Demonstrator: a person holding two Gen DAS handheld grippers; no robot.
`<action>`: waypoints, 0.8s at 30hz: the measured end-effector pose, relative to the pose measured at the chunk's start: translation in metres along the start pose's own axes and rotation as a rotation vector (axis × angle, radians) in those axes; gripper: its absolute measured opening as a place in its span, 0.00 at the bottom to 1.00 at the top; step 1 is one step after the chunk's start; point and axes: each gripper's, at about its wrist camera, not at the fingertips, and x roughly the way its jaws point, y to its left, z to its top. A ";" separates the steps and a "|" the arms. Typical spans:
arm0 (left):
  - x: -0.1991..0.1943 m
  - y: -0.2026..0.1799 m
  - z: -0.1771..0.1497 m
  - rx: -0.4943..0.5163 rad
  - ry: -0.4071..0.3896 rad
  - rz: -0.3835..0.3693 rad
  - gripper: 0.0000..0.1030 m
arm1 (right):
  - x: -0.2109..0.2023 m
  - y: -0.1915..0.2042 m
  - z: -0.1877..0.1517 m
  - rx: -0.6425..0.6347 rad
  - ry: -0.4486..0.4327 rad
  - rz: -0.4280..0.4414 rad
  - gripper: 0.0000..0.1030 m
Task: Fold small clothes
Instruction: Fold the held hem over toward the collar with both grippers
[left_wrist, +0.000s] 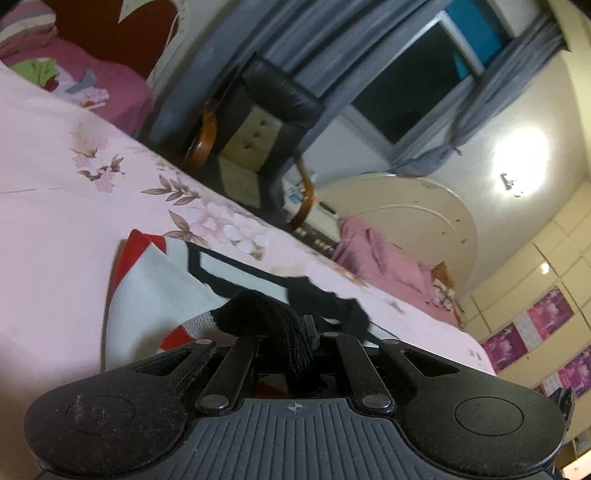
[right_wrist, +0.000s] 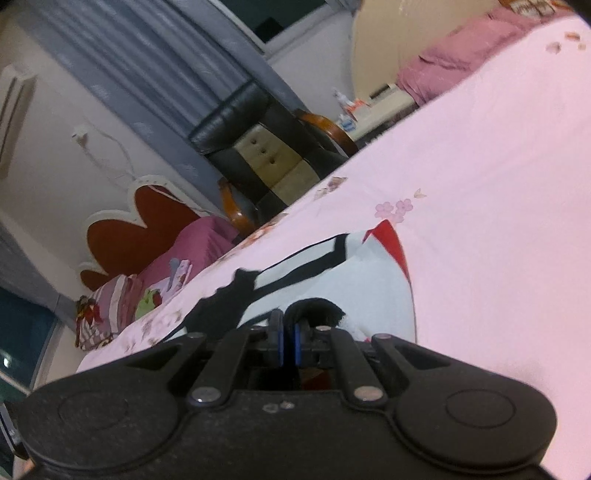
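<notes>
A small white garment with red and black trim lies on the pink floral bed sheet. My left gripper is shut on its black ribbed edge, which bunches over the fingers and hides the pads. The garment also shows in the right wrist view. My right gripper is shut on another part of the black edge, its blue pads close together. Both grippers hold the cloth low over the sheet.
A black and beige armchair with wooden arms stands past the bed's far edge. A pile of folded clothes lies on a pink bed corner. Grey curtains and a window are behind. A pink pillow lies by the headboard.
</notes>
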 end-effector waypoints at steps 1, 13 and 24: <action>0.010 0.003 0.004 0.000 0.009 0.007 0.04 | 0.009 -0.004 0.004 0.007 0.005 -0.003 0.06; 0.073 0.023 0.007 0.049 0.005 0.031 0.06 | 0.082 -0.018 0.018 -0.022 0.024 0.043 0.22; 0.058 0.004 0.018 0.181 -0.054 0.087 0.81 | 0.059 -0.011 0.031 -0.077 -0.087 0.048 0.55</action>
